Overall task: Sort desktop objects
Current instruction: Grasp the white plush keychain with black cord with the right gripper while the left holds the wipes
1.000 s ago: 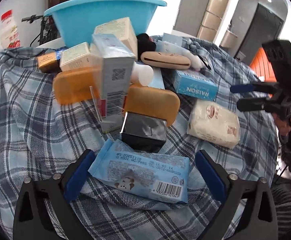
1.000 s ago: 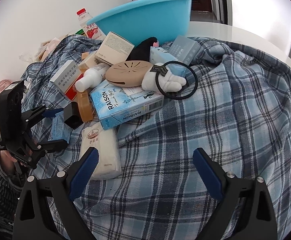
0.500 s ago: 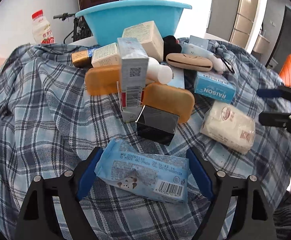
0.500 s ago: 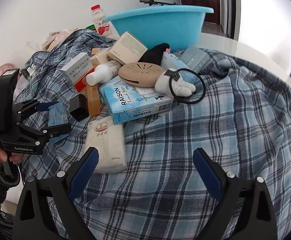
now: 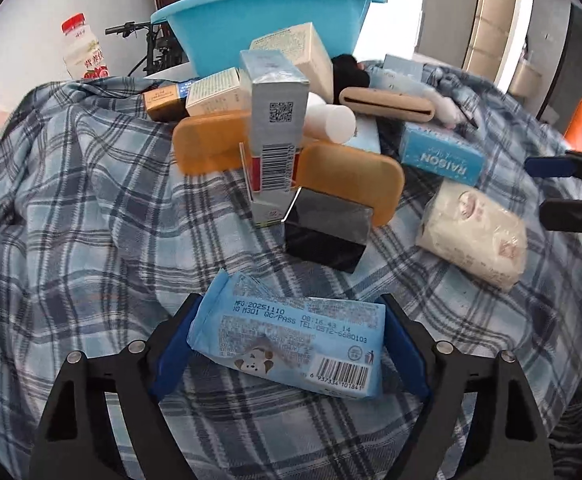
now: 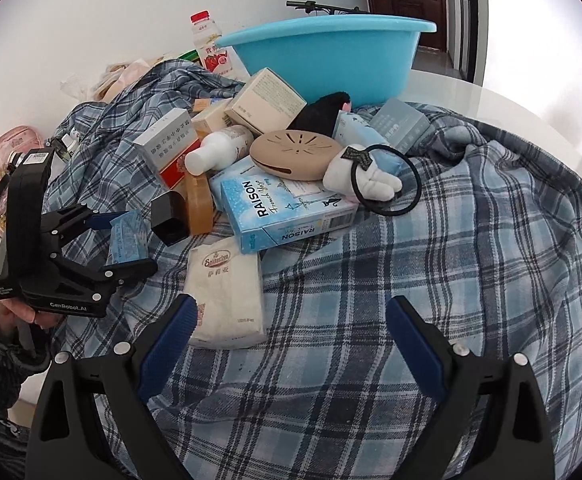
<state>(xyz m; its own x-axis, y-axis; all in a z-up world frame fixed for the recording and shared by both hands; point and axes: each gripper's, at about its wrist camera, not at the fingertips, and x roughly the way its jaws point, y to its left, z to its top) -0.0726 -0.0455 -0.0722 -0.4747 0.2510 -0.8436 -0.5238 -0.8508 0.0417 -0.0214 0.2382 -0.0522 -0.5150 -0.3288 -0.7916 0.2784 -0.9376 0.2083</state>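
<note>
A light blue wipes pack [image 5: 291,344] sits between the fingers of my left gripper [image 5: 287,348], which are closed against its two ends; it is raised off the plaid cloth, as the right wrist view shows [image 6: 127,236]. My right gripper [image 6: 289,350] is open and empty above the cloth, near a white tissue pack [image 6: 227,288]. A pile of boxes, orange soap bars [image 5: 351,180], a black box [image 5: 325,232], a blue RAISON box [image 6: 283,208] and a tan case [image 6: 291,154] lies in front of a blue basin [image 6: 327,52].
The plaid cloth [image 6: 471,280] covers a round white table [image 6: 511,104]. A drink bottle [image 6: 209,46] stands left of the basin. A black hair band [image 6: 387,184] lies round a white plush. Pink items [image 6: 7,156] lie at the far left.
My left gripper has closed in on the wipes pack and lifted it off the cloth. My right gripper has stayed open and shifted slightly.
</note>
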